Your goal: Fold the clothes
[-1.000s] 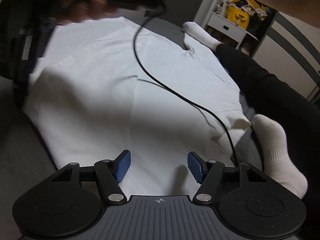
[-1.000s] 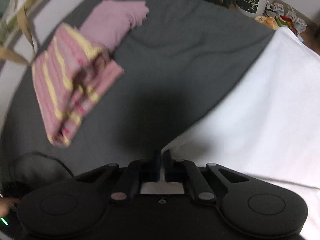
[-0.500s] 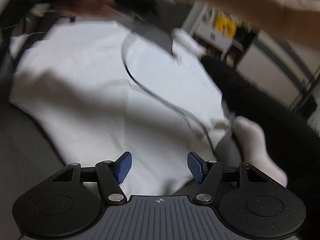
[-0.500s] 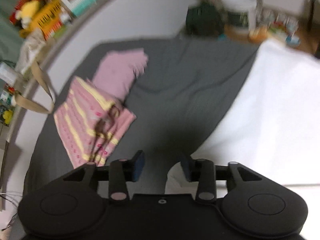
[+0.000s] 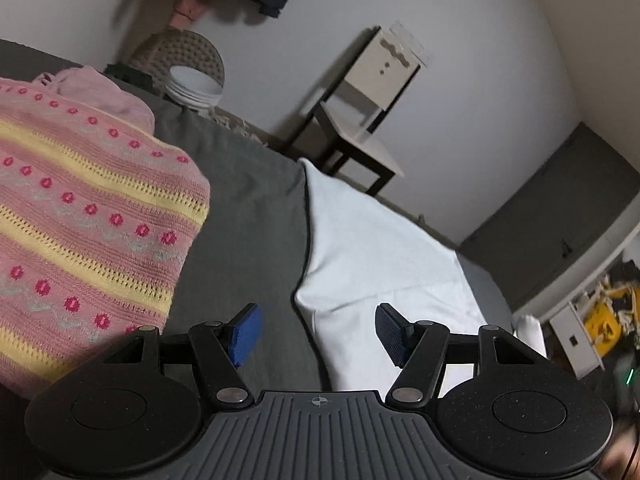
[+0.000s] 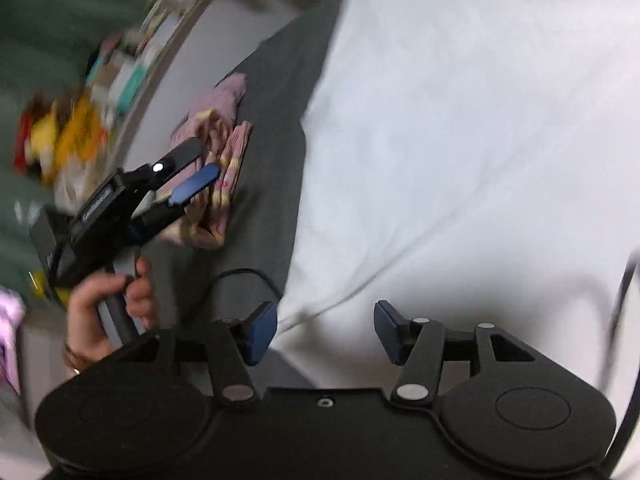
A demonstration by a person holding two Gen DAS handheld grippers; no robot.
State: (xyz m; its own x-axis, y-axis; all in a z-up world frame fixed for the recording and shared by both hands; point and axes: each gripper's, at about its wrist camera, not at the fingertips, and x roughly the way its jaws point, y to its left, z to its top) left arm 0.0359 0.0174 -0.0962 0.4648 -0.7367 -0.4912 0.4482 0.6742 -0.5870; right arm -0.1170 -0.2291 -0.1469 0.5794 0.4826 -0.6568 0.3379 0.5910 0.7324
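white garment (image 5: 372, 248) is shown spread flat on the dark grey bed cover (image 5: 248, 208), w/ one corner lying just ahead of the left gripper (image 5: 318, 334). left jaws are seen wide apart, nothing held betw. the blue pads. in the right wrist view the same white cloth (image 6: 460, 140) fills most of the frame; the right gripper (image 6: 326, 332) hovers over its edge, jaws likewise spread and empty. the left gripper (image 6: 132, 208) is also visible there, carried by a hand (image 6: 104, 308) beside a cable (image 6: 244, 276). a pink-and-yellow knitted piece (image 5: 80, 220) lies folded to the left, well apart from the white one, w/ a plain pink item (image 5: 100, 92) behind it.

step judged: betw. folds; no edge is gripped, so a fresh grasp is prob. being set up. next move would call for both jaws to be lowered onto corners or an edge of the white cloth and closed on a single layer, then carried across w/o bunching.

containers: a white tub (image 5: 196, 88) stands past the bed edge; contents cannot be told. small white cabinet (image 5: 388, 72) is shut.
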